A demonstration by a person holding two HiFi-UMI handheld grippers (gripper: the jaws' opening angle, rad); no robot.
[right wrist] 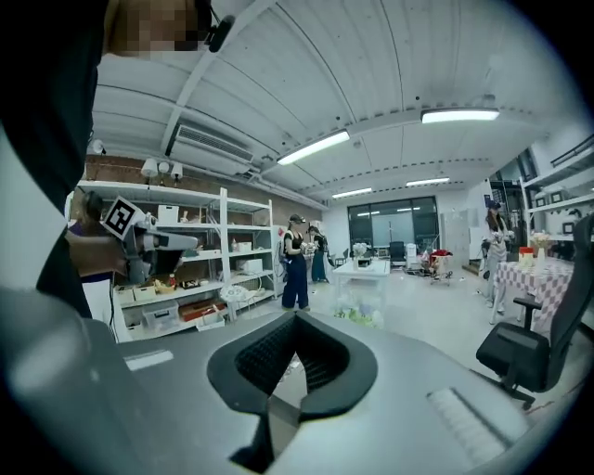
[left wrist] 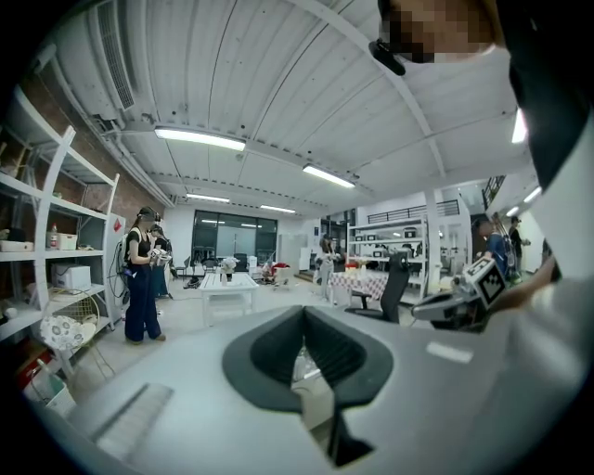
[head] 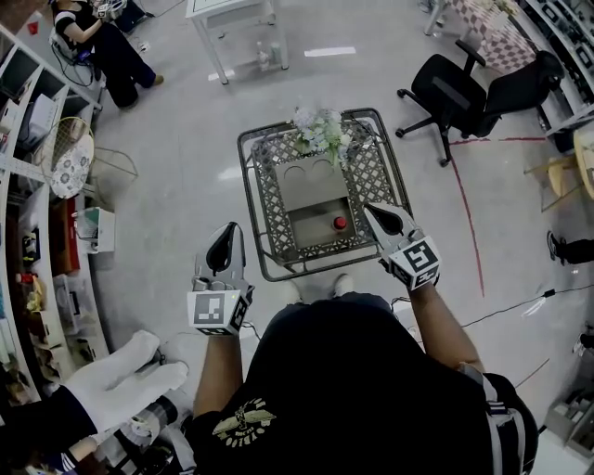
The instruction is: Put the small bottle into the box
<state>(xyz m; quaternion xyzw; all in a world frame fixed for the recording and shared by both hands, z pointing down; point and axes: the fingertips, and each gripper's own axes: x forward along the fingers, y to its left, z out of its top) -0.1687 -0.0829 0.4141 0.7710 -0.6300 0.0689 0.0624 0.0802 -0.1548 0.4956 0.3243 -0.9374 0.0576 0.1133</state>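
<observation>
In the head view a small metal lattice table (head: 376, 176) stands in front of me. On it lies an open grey-brown box (head: 311, 190). A small bottle with a red cap (head: 341, 223) sits in the near part of the box. A bunch of pale flowers (head: 320, 132) lies at the far end. My left gripper (head: 224, 243) is held left of the table's near corner, shut and holding nothing. My right gripper (head: 379, 216) hovers over the table's near right edge, close to the bottle, also shut and holding nothing. Both gripper views point out across the room and show only shut jaws.
A black office chair (head: 473, 88) stands at the right, with a red floor line (head: 469, 213) beside it. A white table (head: 237, 19) is beyond. Shelves and a white wire basket (head: 65, 158) line the left. A white-gloved hand (head: 121, 385) reaches in at lower left.
</observation>
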